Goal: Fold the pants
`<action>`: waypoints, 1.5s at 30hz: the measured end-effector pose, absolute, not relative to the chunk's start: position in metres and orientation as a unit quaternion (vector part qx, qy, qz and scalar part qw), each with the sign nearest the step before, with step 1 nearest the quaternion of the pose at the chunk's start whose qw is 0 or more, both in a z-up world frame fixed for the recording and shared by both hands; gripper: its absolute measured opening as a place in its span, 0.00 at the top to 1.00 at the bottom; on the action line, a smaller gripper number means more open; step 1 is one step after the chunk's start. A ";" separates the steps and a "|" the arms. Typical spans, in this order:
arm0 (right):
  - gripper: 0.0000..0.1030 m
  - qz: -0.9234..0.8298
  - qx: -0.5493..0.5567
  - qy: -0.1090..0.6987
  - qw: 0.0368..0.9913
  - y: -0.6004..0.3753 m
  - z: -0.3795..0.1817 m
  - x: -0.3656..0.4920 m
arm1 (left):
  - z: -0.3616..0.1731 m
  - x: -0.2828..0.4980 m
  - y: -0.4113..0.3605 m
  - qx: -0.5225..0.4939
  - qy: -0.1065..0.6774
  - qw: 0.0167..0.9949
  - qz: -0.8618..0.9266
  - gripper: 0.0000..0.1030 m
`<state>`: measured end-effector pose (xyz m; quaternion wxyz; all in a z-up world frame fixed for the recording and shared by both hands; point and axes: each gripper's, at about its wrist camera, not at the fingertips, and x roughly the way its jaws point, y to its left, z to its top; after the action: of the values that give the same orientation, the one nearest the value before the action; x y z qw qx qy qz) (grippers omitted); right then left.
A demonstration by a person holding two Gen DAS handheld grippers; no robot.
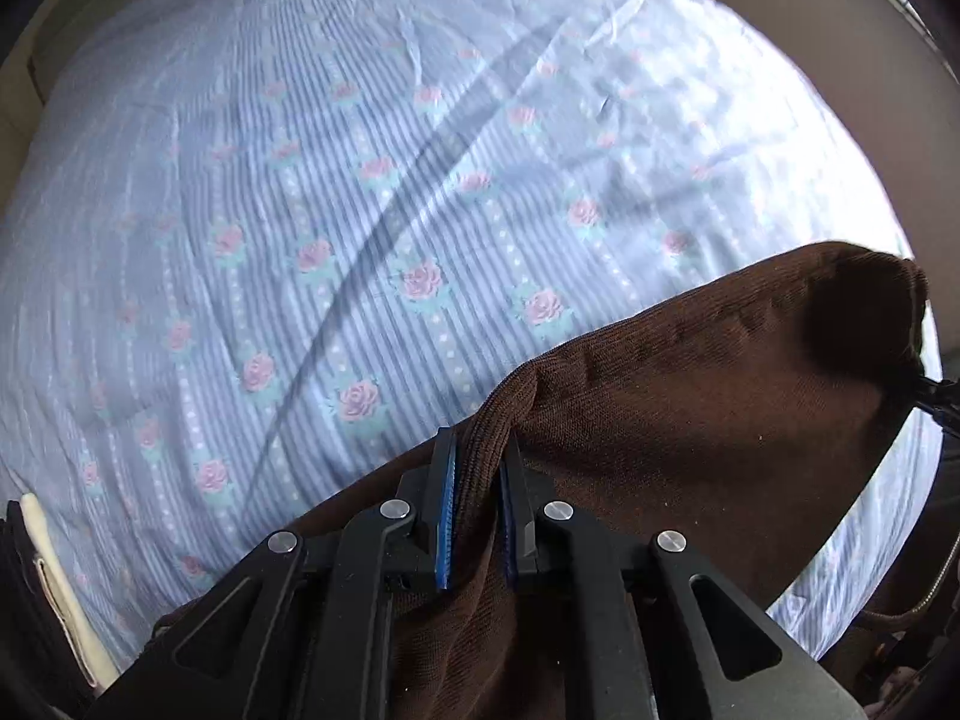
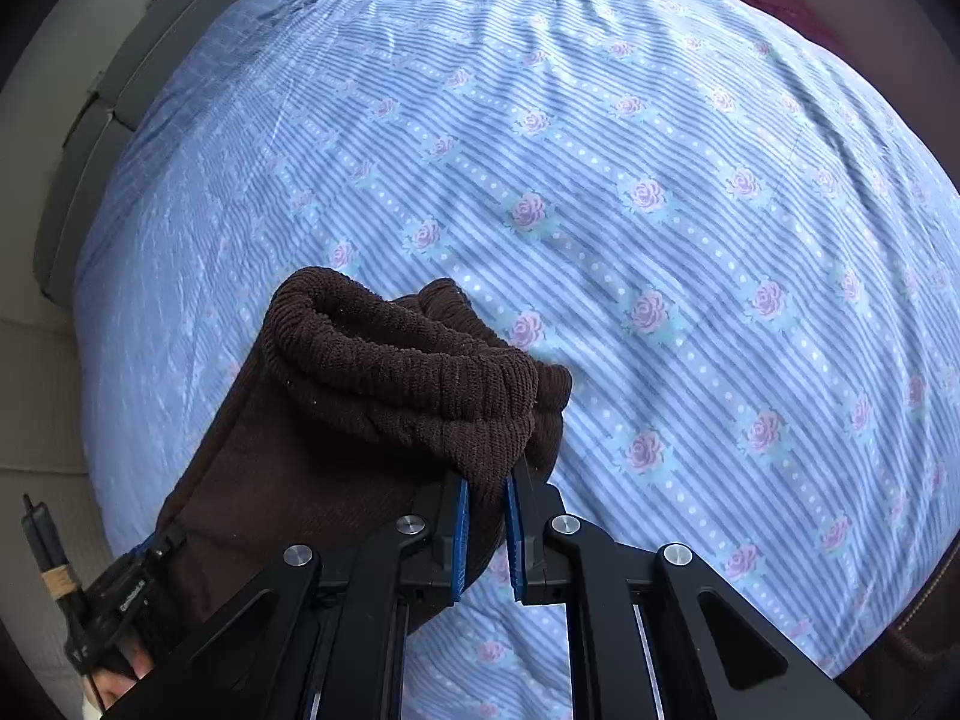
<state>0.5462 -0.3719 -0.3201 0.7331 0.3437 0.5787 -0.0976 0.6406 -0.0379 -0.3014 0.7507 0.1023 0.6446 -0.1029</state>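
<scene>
Dark brown ribbed pants [image 1: 690, 408] stretch from my left gripper [image 1: 478, 450] toward the right edge of the left wrist view, lifted over the bed. That gripper is shut, its blue pads pinching a fold of the brown cloth. In the right wrist view the pants' elastic waistband [image 2: 408, 360] bunches up in front of my right gripper [image 2: 487, 480], which is shut on the band's edge. The rest of the pants hangs down to the lower left. The other gripper's black body [image 2: 120, 594] shows at the lower left of the right wrist view, against the cloth.
A bed sheet [image 1: 372, 192] with blue stripes and pink roses fills both views, wrinkled in places. The bed's edge and a grey frame [image 2: 90, 138] run along the left of the right wrist view. A cream object [image 1: 57, 588] sits at the lower left of the left wrist view.
</scene>
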 end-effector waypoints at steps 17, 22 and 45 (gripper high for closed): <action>0.27 0.024 0.141 0.545 0.826 -0.245 -0.224 0.493 | -0.182 0.505 0.106 0.009 0.522 0.853 0.002 0.25; 0.27 0.101 0.130 0.582 0.796 -0.182 -0.249 0.471 | -0.223 0.453 0.170 -0.088 0.557 0.824 0.050 0.25; 0.27 0.050 0.089 0.654 0.749 -0.082 -0.264 0.431 | -0.320 0.530 0.198 -0.200 0.587 0.784 -0.034 0.34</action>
<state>0.4305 -0.0817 -0.2636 0.7492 0.0895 0.6543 0.0502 0.5298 0.1975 -0.3197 0.7836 -0.1999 0.5872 -0.0343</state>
